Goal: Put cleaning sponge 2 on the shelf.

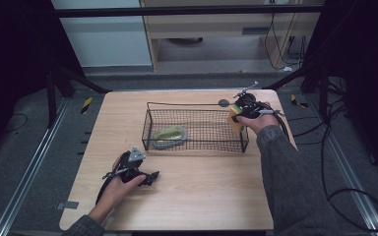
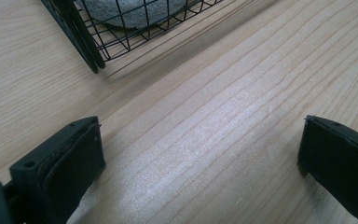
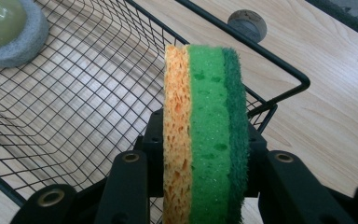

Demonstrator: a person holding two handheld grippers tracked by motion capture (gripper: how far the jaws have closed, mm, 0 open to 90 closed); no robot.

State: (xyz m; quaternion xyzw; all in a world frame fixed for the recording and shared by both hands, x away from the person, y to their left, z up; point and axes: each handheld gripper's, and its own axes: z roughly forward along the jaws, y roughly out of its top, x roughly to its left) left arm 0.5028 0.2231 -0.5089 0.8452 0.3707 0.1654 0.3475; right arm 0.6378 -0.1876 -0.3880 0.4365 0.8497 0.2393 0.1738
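Right tongs (image 3: 205,186) pinch a sponge (image 3: 205,130) on edge over the basket's (image 1: 197,105) right end, not yet dropped; one scrubber (image 1: 170,133), seemingly, already lies inside. Left tongs (image 2: 200,154) gape empty over the table (image 2: 223,116), idle

one wire basket (image 1: 195,129), one layered sponge (image 3: 205,135), one grey-rimmed green scrubber (image 1: 170,134), one round disc (image 3: 247,24), two tongs: left (image 1: 153,175), right (image 1: 236,116).
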